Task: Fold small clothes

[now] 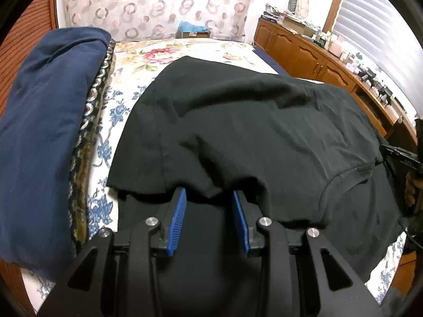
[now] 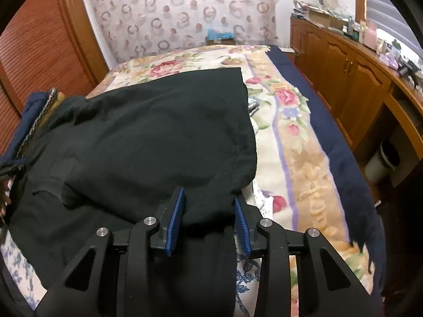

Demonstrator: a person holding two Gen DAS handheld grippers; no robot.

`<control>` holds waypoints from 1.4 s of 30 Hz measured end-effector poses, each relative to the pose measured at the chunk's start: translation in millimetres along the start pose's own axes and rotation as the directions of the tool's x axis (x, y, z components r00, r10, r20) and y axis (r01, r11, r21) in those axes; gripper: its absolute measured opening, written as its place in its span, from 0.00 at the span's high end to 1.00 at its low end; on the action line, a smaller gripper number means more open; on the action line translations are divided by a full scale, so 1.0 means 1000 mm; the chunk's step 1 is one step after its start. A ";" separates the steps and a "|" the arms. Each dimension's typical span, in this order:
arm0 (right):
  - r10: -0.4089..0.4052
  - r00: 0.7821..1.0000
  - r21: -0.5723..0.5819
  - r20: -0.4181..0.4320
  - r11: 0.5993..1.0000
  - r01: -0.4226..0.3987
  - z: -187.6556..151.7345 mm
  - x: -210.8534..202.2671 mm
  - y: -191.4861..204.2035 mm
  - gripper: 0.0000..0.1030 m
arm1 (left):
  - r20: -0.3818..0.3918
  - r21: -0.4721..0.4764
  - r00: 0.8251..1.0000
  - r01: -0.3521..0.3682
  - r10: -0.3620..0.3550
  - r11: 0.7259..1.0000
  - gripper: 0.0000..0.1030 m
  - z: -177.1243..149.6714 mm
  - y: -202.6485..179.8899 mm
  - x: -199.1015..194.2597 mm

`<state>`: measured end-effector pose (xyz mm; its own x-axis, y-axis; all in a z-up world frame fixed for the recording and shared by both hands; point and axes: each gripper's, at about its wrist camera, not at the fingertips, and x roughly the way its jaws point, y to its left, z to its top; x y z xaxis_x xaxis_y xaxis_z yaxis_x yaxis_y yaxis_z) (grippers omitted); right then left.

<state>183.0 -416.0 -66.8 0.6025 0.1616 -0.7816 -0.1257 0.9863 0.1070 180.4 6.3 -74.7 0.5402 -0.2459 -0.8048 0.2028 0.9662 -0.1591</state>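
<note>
We see a black T-shirt (image 1: pixel 251 132) spread across the floral bedspread (image 2: pixel 298 158), reaching toward its left edge beside a navy blanket (image 1: pixel 39 132). Our left gripper (image 1: pixel 208 200) and right gripper (image 2: pixel 210 200) both stand apart, shirt folds draped between them. No legible writing.

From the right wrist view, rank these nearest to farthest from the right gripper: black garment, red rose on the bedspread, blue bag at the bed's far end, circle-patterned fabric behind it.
1. black garment, between the right gripper fingers.
2. red rose, ahead to the right on the bedspread.
3. blue bag, at the bed's far end.
4. circle-patterned fabric, behind the bag.
</note>
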 end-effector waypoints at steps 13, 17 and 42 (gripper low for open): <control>-0.015 1.000 -0.026 0.009 1.000 0.015 0.000 -0.003 -0.002 0.80 | 0.000 0.030 0.999 -0.038 0.038 0.999 0.68 0.011 -0.006 0.008; -0.014 1.000 -0.039 0.014 0.999 0.015 0.001 -0.005 -0.001 0.84 | 0.000 0.033 0.999 -0.040 0.040 0.999 0.68 0.011 -0.006 0.008; -0.010 0.980 -0.116 0.197 0.993 0.034 0.018 -0.059 0.015 0.94 | 0.197 0.090 0.978 -0.089 0.070 0.992 1.00 0.010 -0.011 -0.037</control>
<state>160.0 -410.3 -7.6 0.7475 0.1552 -0.6459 -0.1962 0.9805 0.0085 166.5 4.1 -37.3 0.7035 -0.1885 -0.6853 0.2270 0.9733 -0.0348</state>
